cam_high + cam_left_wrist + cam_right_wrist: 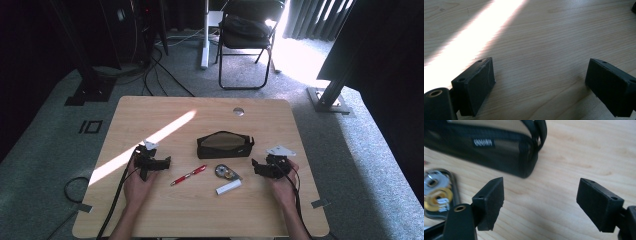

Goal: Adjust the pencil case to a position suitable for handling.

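A black pencil case (225, 144) with a tan top panel lies at the middle of the wooden table (280, 120). In front of it lie a red pen (188, 175), a round correction tape dispenser (225, 172) and a small white stick (228, 187). My left gripper (166, 162) rests on the table left of the pen, its jaws wide apart over bare wood (540, 65). My right gripper (255, 165) sits right of the dispenser, open with nothing between the pads (540, 182). In the right gripper view the pencil case (499, 152) lies just ahead, with the dispenser (437, 192) at the left.
A bright strip of sunlight (145, 145) crosses the left half of the table. A cable hole (238, 111) sits near the far edge. Beyond the table stand a black folding chair (247, 40) and stand bases with cables on the carpet (95, 90).
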A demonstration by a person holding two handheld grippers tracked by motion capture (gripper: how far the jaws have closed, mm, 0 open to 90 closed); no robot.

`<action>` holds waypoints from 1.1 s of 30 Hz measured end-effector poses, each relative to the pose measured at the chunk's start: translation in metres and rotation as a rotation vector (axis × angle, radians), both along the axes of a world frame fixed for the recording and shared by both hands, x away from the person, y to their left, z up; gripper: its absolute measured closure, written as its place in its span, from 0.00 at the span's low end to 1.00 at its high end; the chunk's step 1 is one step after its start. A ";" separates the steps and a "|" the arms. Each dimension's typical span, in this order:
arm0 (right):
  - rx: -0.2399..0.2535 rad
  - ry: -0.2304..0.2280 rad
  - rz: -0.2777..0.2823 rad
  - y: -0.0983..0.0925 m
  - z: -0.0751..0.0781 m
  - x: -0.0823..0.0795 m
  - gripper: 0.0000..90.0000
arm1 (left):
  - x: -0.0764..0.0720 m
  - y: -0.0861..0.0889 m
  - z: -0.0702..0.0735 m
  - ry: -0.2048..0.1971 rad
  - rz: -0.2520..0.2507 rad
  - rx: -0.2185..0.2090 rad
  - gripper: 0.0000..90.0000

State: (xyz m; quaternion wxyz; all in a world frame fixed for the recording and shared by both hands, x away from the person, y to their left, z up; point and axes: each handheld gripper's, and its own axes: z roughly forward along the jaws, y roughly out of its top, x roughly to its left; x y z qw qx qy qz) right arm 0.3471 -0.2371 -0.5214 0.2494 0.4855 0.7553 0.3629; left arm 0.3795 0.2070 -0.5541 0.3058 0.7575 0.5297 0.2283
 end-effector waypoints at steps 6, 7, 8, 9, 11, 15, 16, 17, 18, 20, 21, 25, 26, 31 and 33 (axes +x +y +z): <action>0.018 -0.031 0.019 -0.002 0.016 0.001 0.30 | 0.000 0.000 0.000 0.001 -0.001 0.000 0.10; 0.018 -0.031 0.019 -0.002 0.016 0.001 0.30 | 0.000 0.000 0.000 0.001 -0.001 0.000 0.10; 0.031 -0.050 0.029 0.000 0.022 0.002 0.33 | 0.000 0.000 0.000 0.001 0.000 0.000 0.10; 0.031 -0.055 0.037 0.001 0.024 0.003 0.35 | 0.000 0.000 0.000 0.001 0.000 0.000 0.10; 0.030 -0.066 0.051 0.004 0.027 0.004 0.35 | 0.000 0.000 0.000 0.001 0.000 0.001 0.10; 0.037 -0.081 0.059 0.007 0.032 0.010 0.36 | 0.000 0.000 0.000 0.001 -0.001 0.001 0.10; 0.036 -0.083 0.061 0.007 0.033 0.012 0.36 | 0.000 0.000 0.000 0.001 0.000 0.000 0.10; 0.035 -0.084 0.064 0.008 0.035 0.014 0.36 | 0.000 0.000 0.000 0.000 -0.001 0.000 0.10; 0.034 -0.084 0.063 0.008 0.036 0.016 0.36 | 0.000 0.000 0.000 0.001 0.000 0.000 0.10; 0.036 -0.083 0.065 0.009 0.038 0.020 0.36 | 0.000 0.000 0.000 0.000 0.000 0.000 0.10; 0.040 -0.083 0.066 0.009 0.039 0.022 0.36 | 0.000 0.000 0.000 0.001 -0.001 0.001 0.10; 0.058 -0.081 0.066 0.012 0.041 0.027 0.36 | 0.000 0.000 0.000 0.000 0.000 0.000 0.10; 0.056 -0.081 0.066 0.012 0.041 0.029 0.36 | 0.000 0.000 0.000 0.000 0.000 0.000 0.10; 0.051 -0.084 0.071 0.016 0.041 0.034 0.37 | 0.000 0.000 0.000 0.000 0.000 0.000 0.10; 0.046 -0.095 0.080 0.018 0.040 0.038 0.38 | 0.000 0.000 0.000 0.001 0.000 0.000 0.10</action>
